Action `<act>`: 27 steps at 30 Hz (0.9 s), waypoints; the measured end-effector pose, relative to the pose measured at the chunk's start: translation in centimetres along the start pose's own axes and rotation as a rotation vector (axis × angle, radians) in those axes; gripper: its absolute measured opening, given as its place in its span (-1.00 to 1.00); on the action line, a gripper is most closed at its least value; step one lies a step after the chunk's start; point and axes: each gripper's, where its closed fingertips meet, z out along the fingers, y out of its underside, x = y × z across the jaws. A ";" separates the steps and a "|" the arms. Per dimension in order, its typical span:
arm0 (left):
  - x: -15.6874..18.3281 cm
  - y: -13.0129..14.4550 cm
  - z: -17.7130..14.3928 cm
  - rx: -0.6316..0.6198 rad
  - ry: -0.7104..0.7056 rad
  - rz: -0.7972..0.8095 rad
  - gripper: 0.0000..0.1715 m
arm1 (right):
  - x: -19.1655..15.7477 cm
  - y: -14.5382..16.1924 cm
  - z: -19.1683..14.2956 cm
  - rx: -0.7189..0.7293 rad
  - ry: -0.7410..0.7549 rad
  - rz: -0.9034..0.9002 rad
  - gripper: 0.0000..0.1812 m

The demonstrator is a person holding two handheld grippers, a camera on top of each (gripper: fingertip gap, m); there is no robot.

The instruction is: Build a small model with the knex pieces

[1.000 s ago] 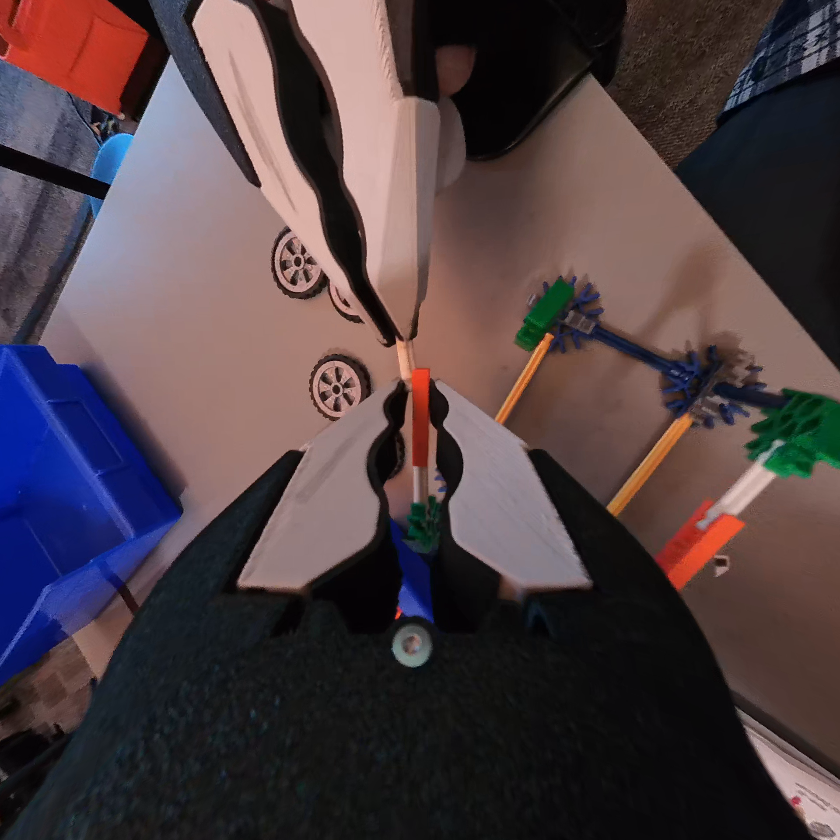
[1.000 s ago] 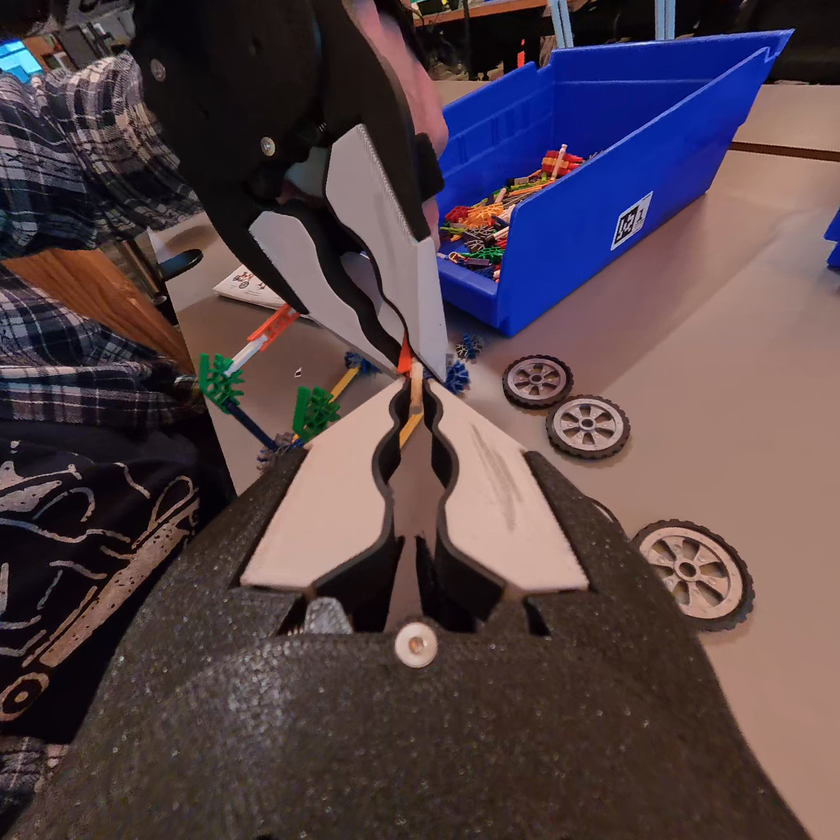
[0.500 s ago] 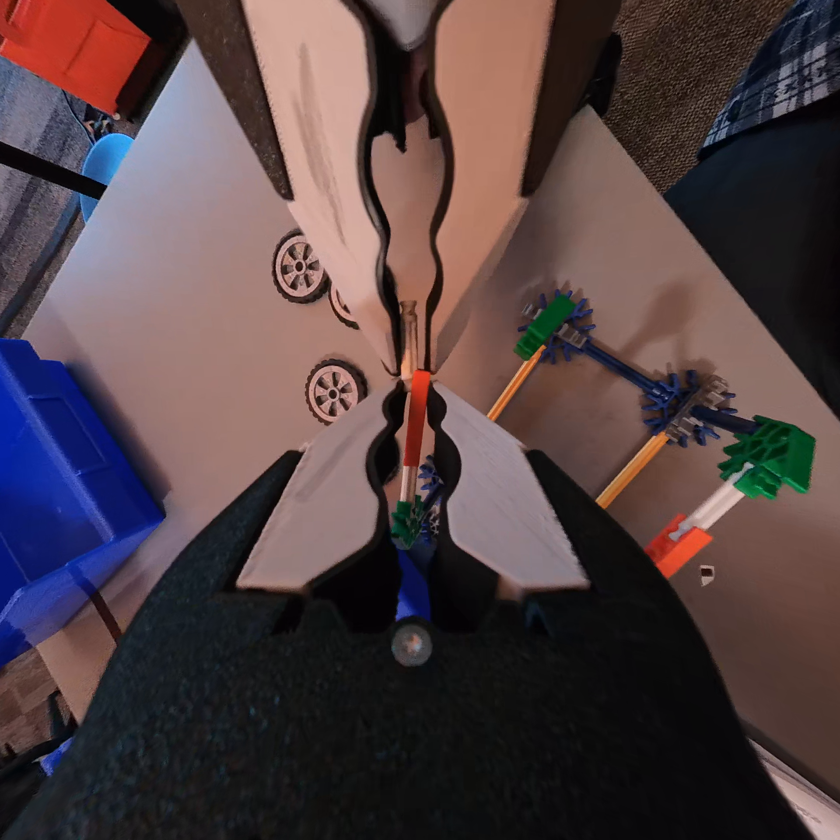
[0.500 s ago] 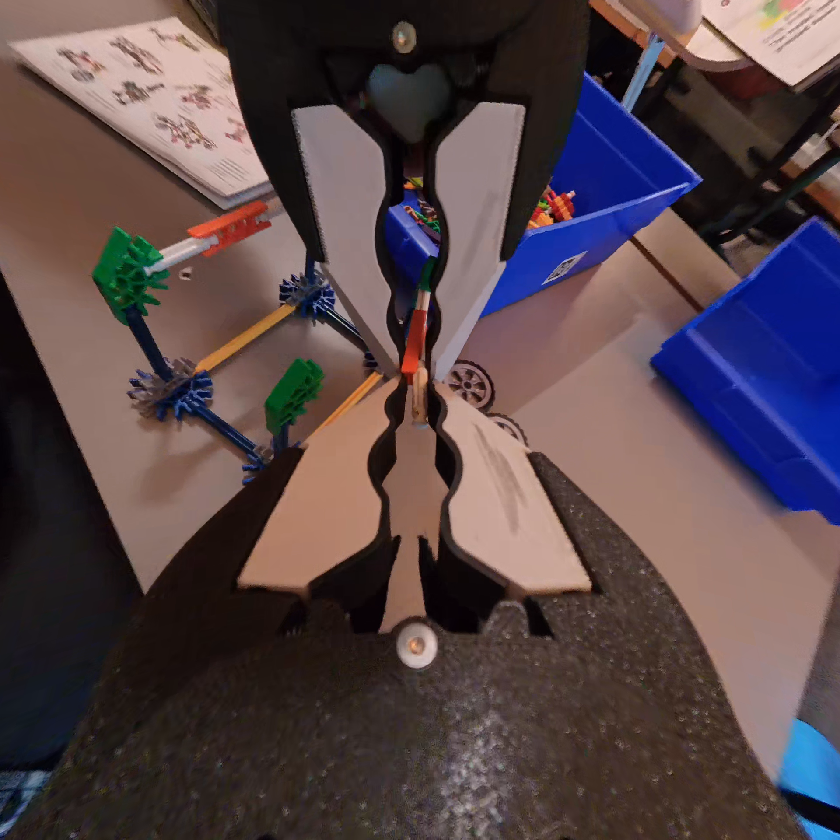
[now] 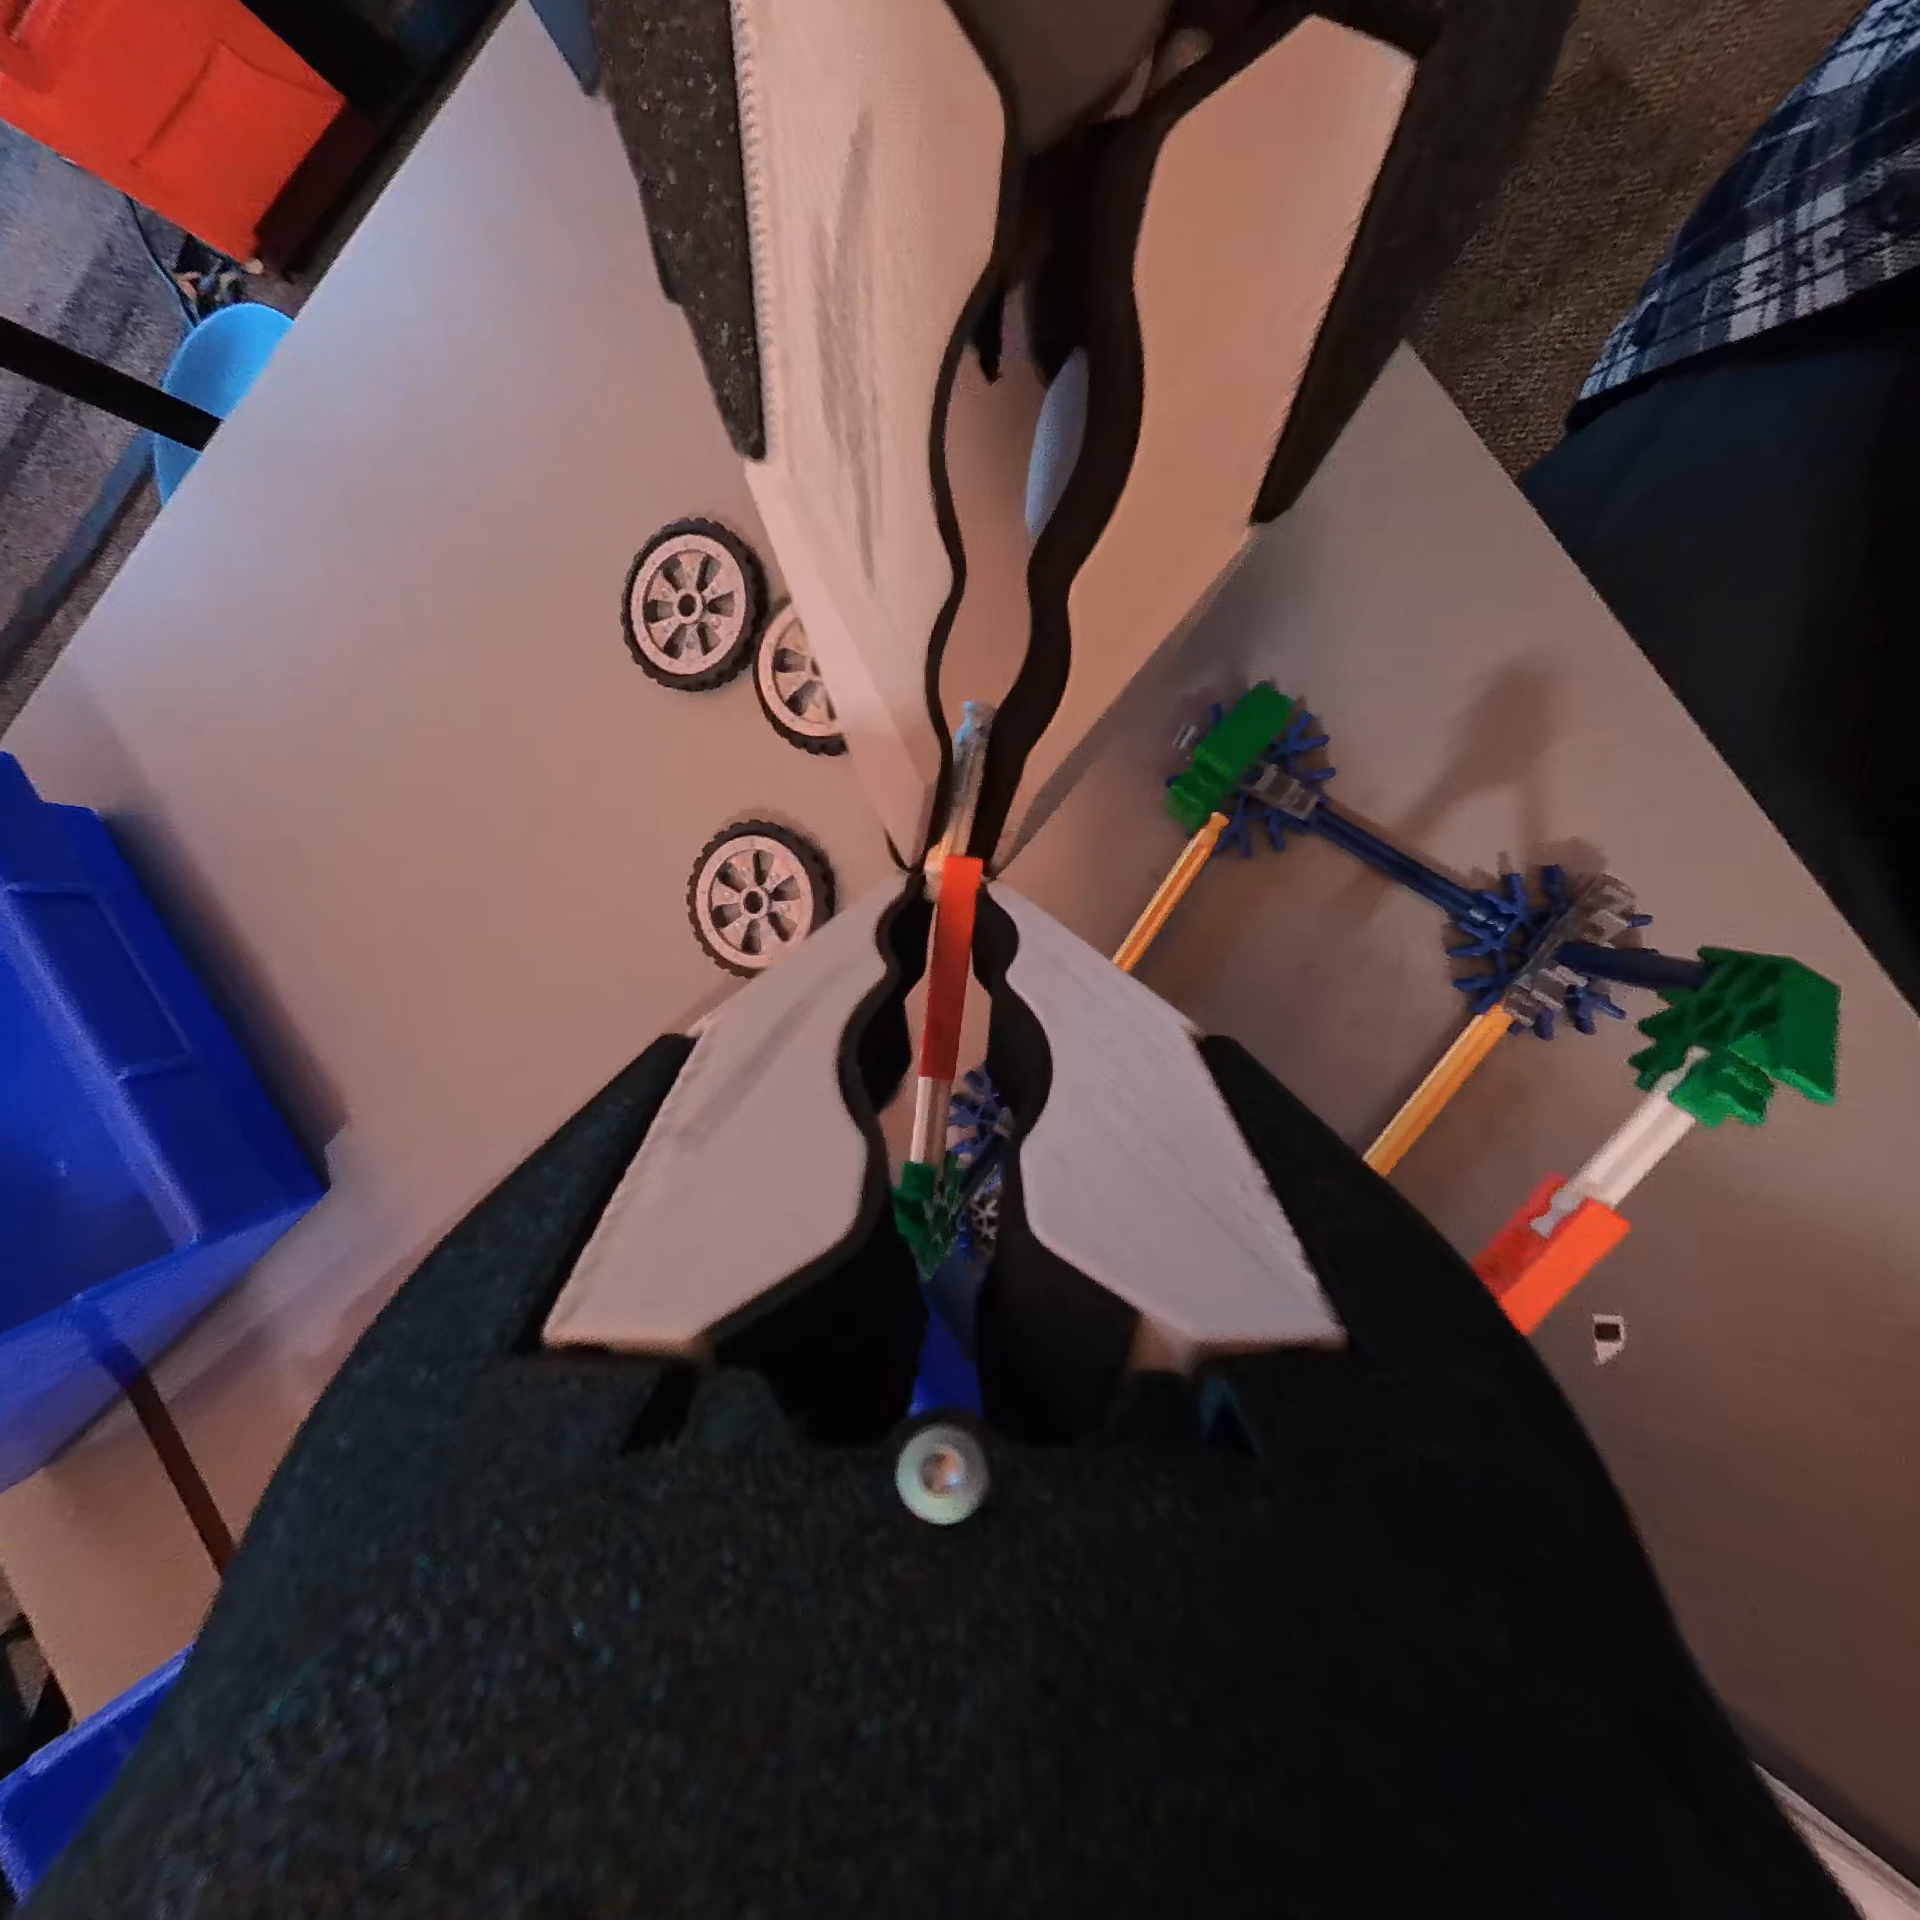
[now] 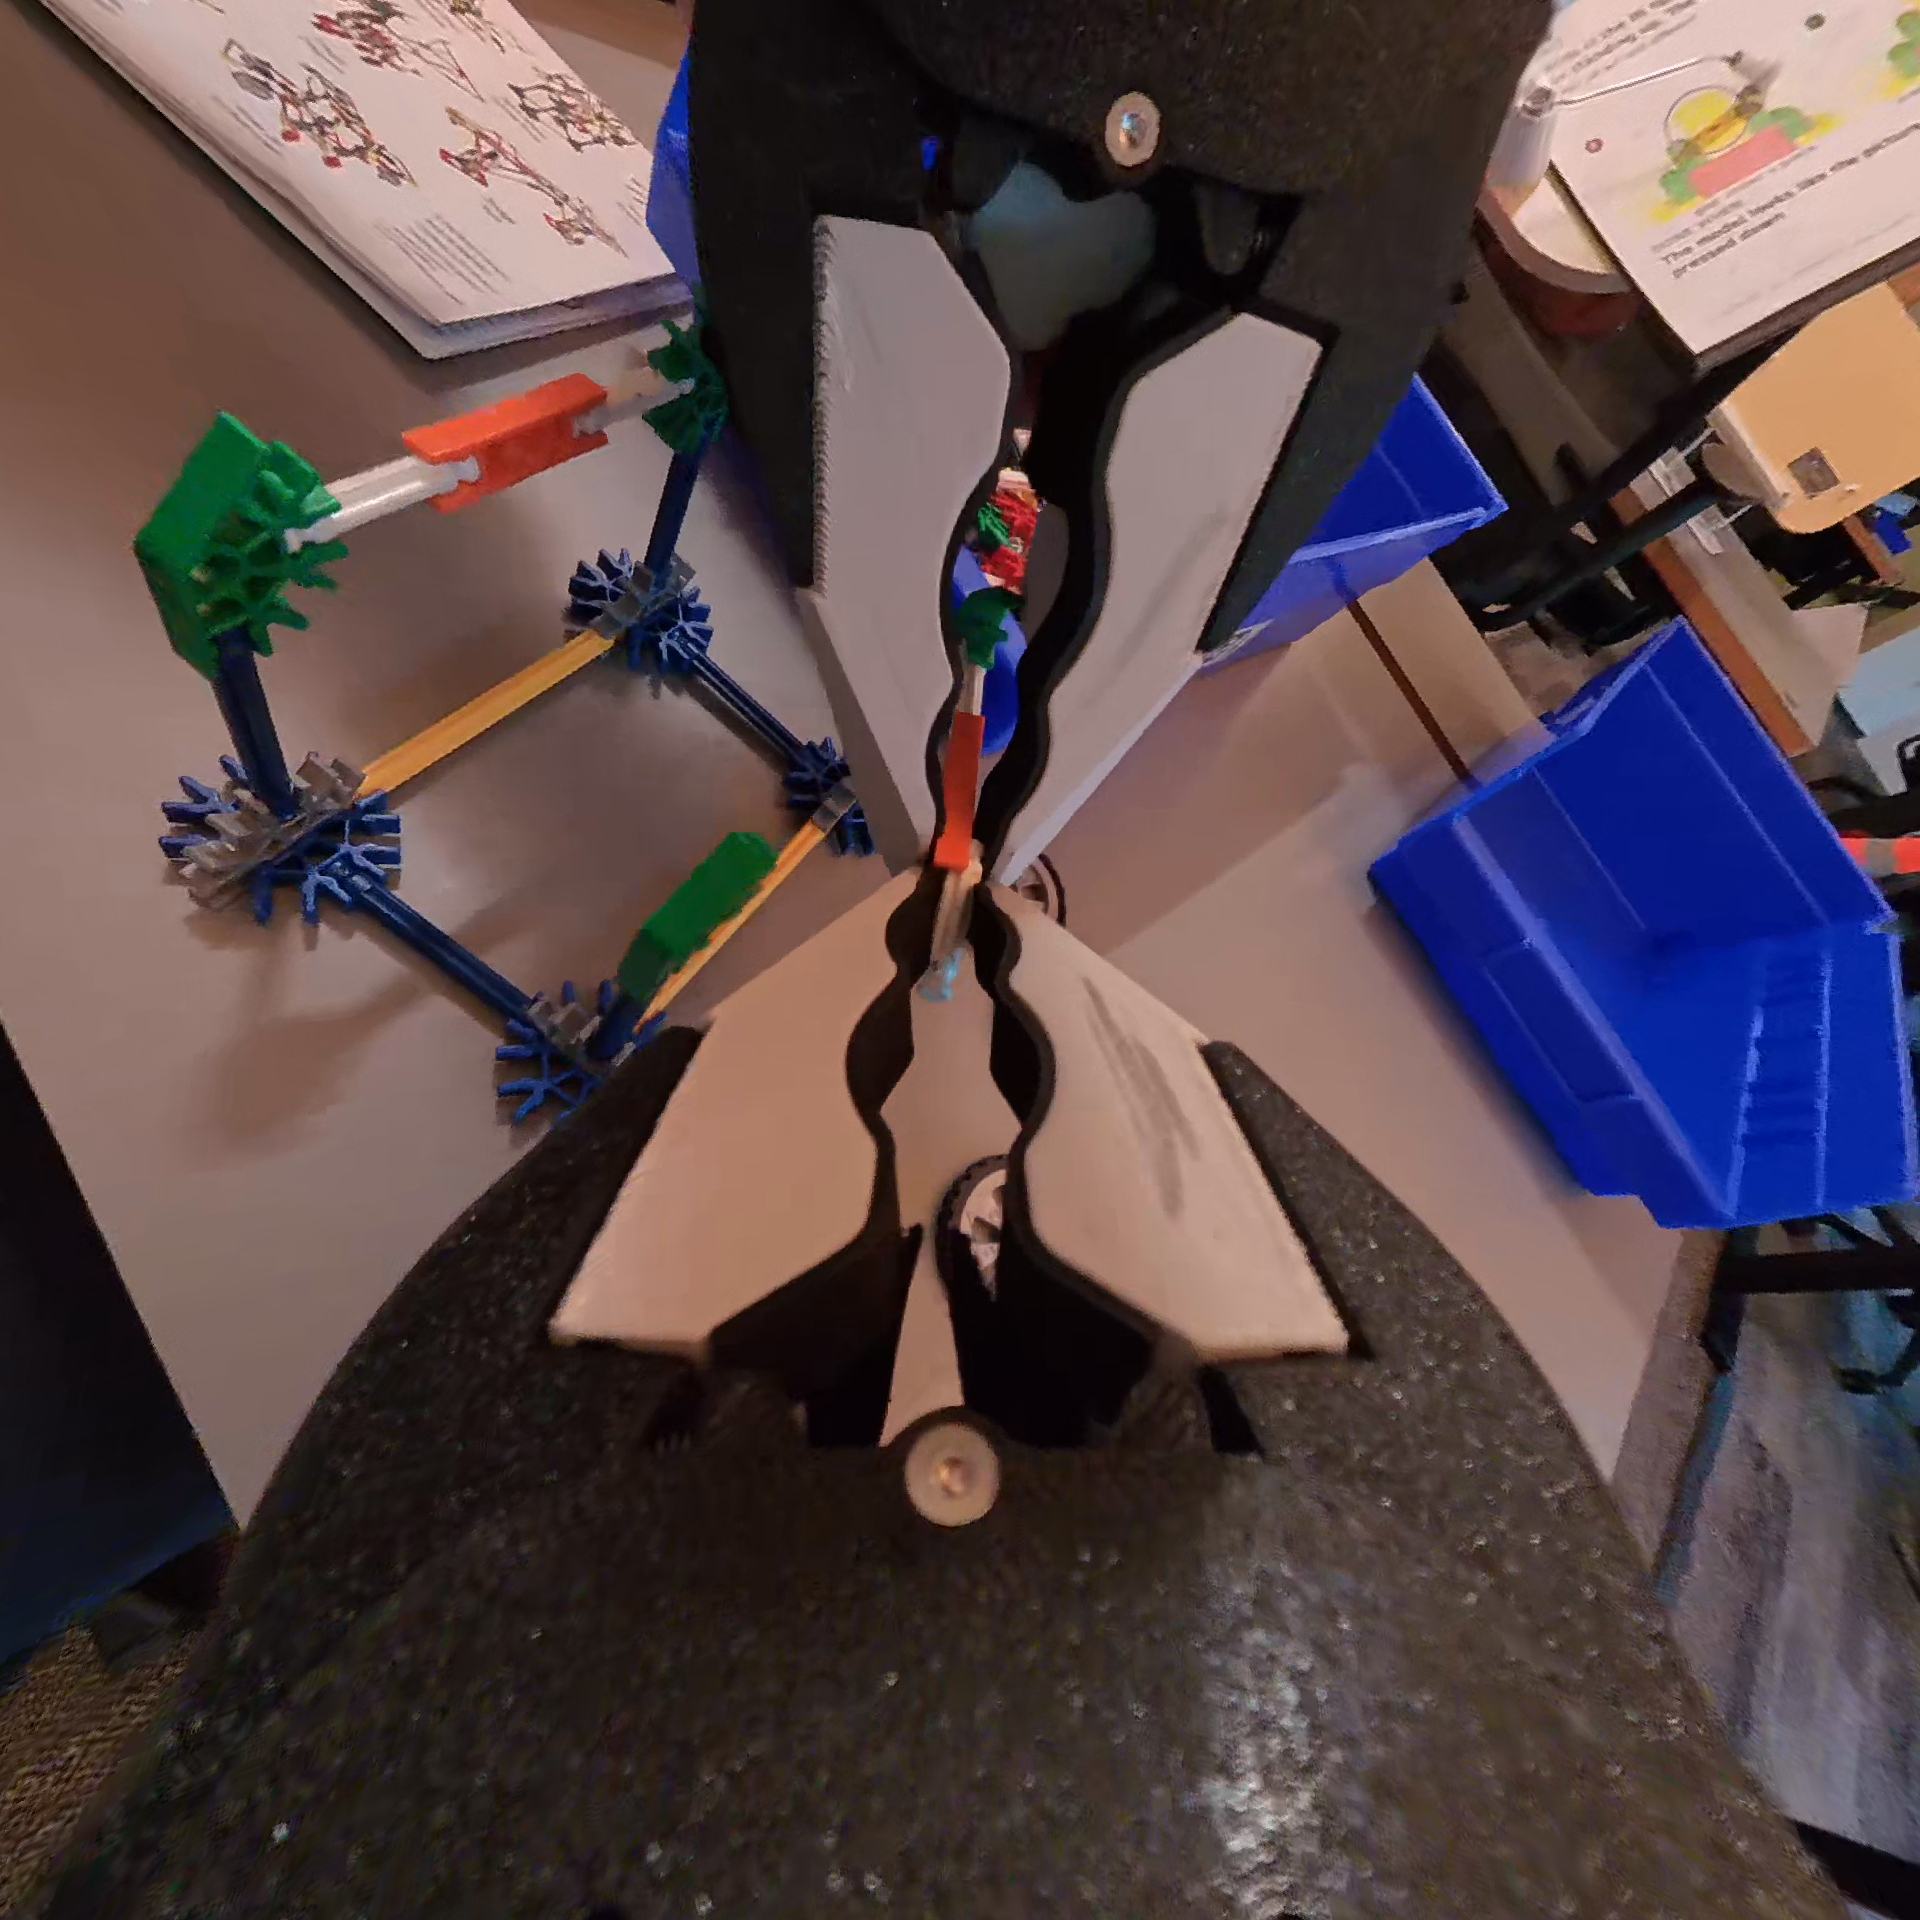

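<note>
Closest in the left wrist view, the left gripper (image 5: 951,888) is pinched narrow on a small sub-assembly. This is an orange-red clip connector (image 5: 951,977) caught between its fingertips, with a short white rod (image 5: 928,1117) running back between the fingers to a green snowflake connector (image 5: 923,1210). It is held up off the table (image 5: 416,727).

The right gripper (image 6: 951,883) meets the left one tip to tip from the opposite side. It is closed on a short pale-grey rod (image 6: 948,930), whose tail sticks back between its own fingers. The rod's front end touches the open end of the orange-red clip, in line with it. Whether it has snapped in cannot be told from either view.

On the table below and to the right gripper's left lies a partly built rod-and-connector frame (image 6: 468,717). It has blue and yellow rods, blue and grey snowflake hubs, green connectors and a second orange clip already joined along one edge.

Three loose spoked wheels (image 5: 758,899) lie unattached just beyond the left gripper's tips.

Farther off, an open instruction booklet (image 6: 416,135) sits past the frame. One blue parts bin (image 6: 1382,499), with loose pieces in it, shows behind the left gripper. Another blue bin (image 6: 1662,935) stands to the right gripper's right.
</note>
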 end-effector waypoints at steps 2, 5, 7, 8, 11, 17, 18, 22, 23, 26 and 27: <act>0.3 0.0 -0.1 -0.006 0.017 0.011 -0.97 | -0.1 -0.1 -0.1 0.016 -0.025 0.007 -0.96; 0.5 0.0 0.0 -0.013 0.015 0.032 -0.98 | -0.4 -0.1 0.0 0.015 -0.055 -0.014 -0.96; 0.4 -0.1 0.0 0.002 -0.002 0.035 -0.99 | -0.4 -0.2 -0.1 0.020 -0.057 -0.025 -0.97; 0.4 -0.2 -0.1 0.009 -0.012 0.040 -0.99 | -0.4 -0.2 -0.2 0.028 -0.065 -0.028 -0.97; 0.3 -0.1 0.0 0.005 -0.022 0.048 -0.99 | -0.5 -0.2 -0.2 0.002 -0.056 -0.092 -0.98; 0.0 -0.4 -0.4 0.050 -0.002 -0.022 -0.96 | -0.1 -0.2 -0.2 -0.022 -0.055 -0.138 -0.95; -0.3 -0.5 -0.7 0.066 -0.016 -0.035 -0.95 | 0.3 -0.4 -0.4 0.001 -0.041 -0.115 -0.95; -0.6 0.4 0.1 0.013 -0.078 -0.013 -0.91 | 0.5 0.2 0.3 -0.025 -0.060 -0.048 -0.94; -0.5 0.4 0.1 0.016 -0.084 -0.017 -0.90 | 0.5 0.2 0.4 -0.027 -0.061 -0.041 -0.94; -0.7 -0.1 -0.5 0.057 -0.116 -0.023 -0.87 | 0.6 -0.2 0.0 0.027 -0.091 0.025 -0.94; -0.9 -0.2 -0.7 0.064 -0.136 -0.015 -0.83 | 0.6 -0.4 -0.1 0.042 -0.103 0.047 -0.94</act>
